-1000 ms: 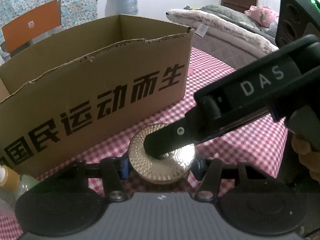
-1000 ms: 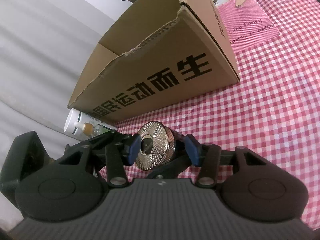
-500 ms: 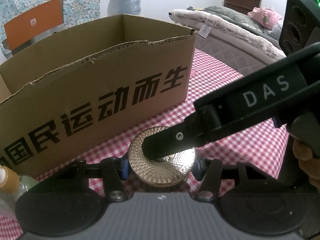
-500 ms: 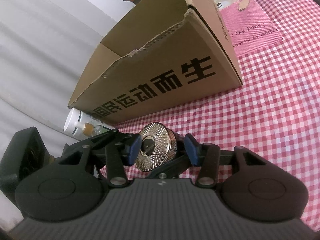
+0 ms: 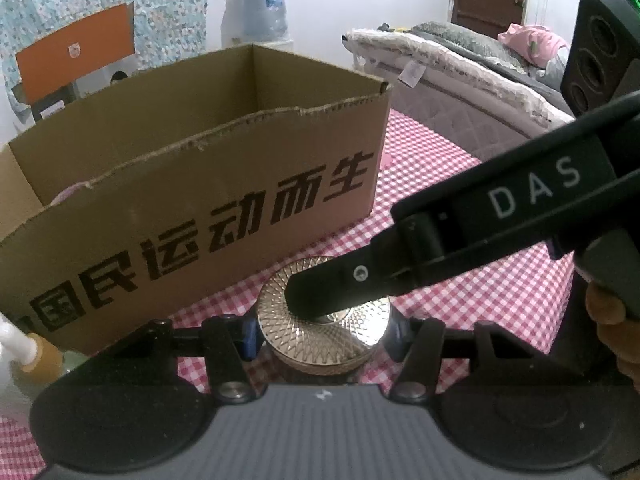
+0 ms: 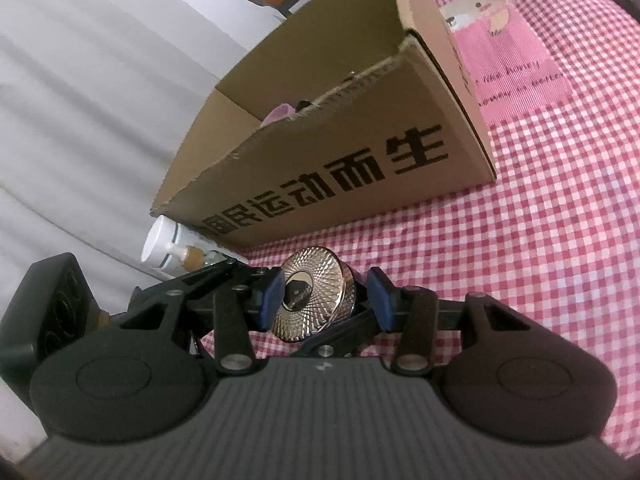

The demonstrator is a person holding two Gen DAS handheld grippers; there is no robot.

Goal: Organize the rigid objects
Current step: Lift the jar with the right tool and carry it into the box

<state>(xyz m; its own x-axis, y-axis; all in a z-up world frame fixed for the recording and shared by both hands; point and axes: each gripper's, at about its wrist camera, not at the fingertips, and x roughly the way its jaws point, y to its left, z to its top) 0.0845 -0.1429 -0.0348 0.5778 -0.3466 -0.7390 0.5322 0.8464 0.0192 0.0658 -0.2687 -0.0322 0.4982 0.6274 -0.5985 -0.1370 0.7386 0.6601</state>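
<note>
A jar with a gold, patterned lid (image 5: 280, 312) stands on the checked cloth in front of an open cardboard box (image 5: 200, 200). My left gripper (image 5: 323, 338) is shut on the jar, with a blue pad against each side. The right gripper (image 6: 326, 300) comes in from the right, and one of its black fingers (image 5: 340, 284) lies across the lid top. Its jaws are closing with the lid (image 6: 316, 284) between them; the left pad is at the rim, while the right pad stands apart. The box (image 6: 340, 152) is just beyond.
A pump bottle (image 6: 168, 248) lies at the box's left corner, also visible as the bottle (image 5: 24, 352). Something pink (image 6: 280, 112) lies inside the box. The red-and-white cloth (image 6: 520, 260) stretches right. A bed (image 5: 460, 80) and an orange chair (image 5: 76, 48) stand behind.
The right gripper's pads have drawn closer together around the gold lid. More of the box's inside shows in the right wrist view. The left gripper's hold on the jar is unchanged.
</note>
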